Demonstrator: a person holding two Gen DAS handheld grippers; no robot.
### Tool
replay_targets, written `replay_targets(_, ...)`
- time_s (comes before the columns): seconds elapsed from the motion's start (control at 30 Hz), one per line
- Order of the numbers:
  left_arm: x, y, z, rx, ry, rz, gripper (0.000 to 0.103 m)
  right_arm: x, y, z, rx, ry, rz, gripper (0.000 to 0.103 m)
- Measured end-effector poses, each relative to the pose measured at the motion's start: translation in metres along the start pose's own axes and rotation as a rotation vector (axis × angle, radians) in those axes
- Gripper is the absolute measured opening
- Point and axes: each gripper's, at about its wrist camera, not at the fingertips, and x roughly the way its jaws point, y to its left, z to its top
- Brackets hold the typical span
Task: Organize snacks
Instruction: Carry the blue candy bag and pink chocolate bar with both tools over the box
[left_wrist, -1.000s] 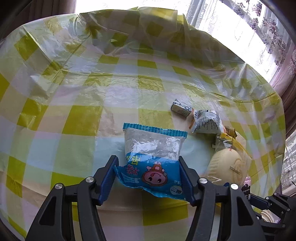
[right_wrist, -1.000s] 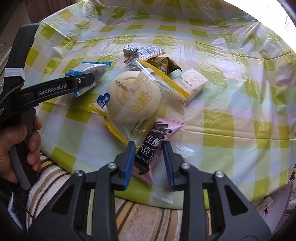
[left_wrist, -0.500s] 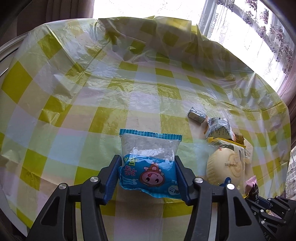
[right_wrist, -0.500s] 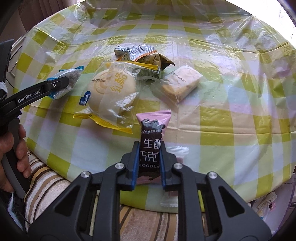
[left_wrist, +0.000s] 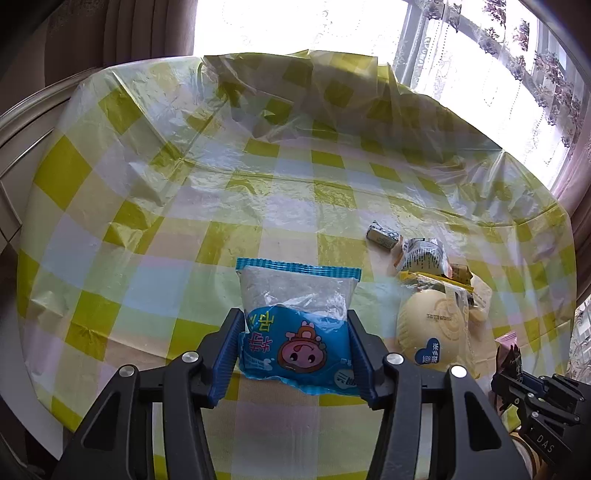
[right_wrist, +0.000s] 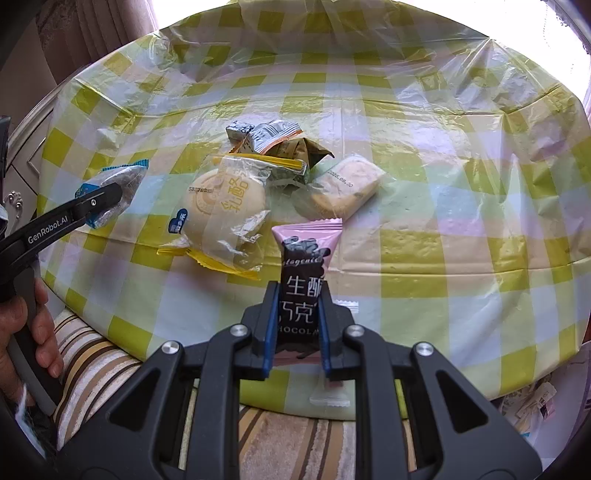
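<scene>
A blue and clear snack packet (left_wrist: 295, 314) with a cartoon pig stands upright between the blue pads of my left gripper (left_wrist: 293, 321), which is shut on its lower half above the checked tablecloth (left_wrist: 147, 221). The right wrist view shows that same gripper (right_wrist: 107, 195) and packet (right_wrist: 122, 177) at the left. My right gripper (right_wrist: 300, 291) is shut on a pink and black chocolate packet (right_wrist: 306, 247), held upright over the table's near edge. Its lower end is hidden between the pads.
A round bun in a clear bag (right_wrist: 225, 199) lies mid-table, with a pale cake packet (right_wrist: 347, 186) to its right. Silver-orange (right_wrist: 269, 136) and olive (right_wrist: 303, 151) packets lie behind it. A small clear sachet (right_wrist: 328, 395) hangs at the table edge over a striped cushion (right_wrist: 92, 362). A hand (right_wrist: 22, 332) holds the left handle.
My right gripper closed on the pink packet and raised it from lying flat to upright. My left gripper tightened on the blue packet and lifted it up and back from the table.
</scene>
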Motion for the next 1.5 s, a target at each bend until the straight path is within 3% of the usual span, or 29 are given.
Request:
replay_targets(0.33,-0.017,-0.028,-0.003,0.041,-0.010,-0.023,0.054,-0.015,-0.016,-0.001,0.044,-0.034,0.020,0.022)
replay_targets(0.87,-0.035,-0.128,-0.015,0.208,-0.003,-0.148,0.054,-0.043,-0.079,-0.018,0.166,-0.081,0.006,0.022)
replay_targets(1.23,-0.035,-0.204,-0.033,0.344,0.038,-0.247,0.054,-0.063,-0.146,-0.046,0.271,-0.102,-0.062,0.022)
replay_targets(1.5,-0.033,-0.264,-0.047,0.471,0.082,-0.343,0.054,-0.078,-0.206,-0.085,0.360,-0.079,-0.151,0.022)
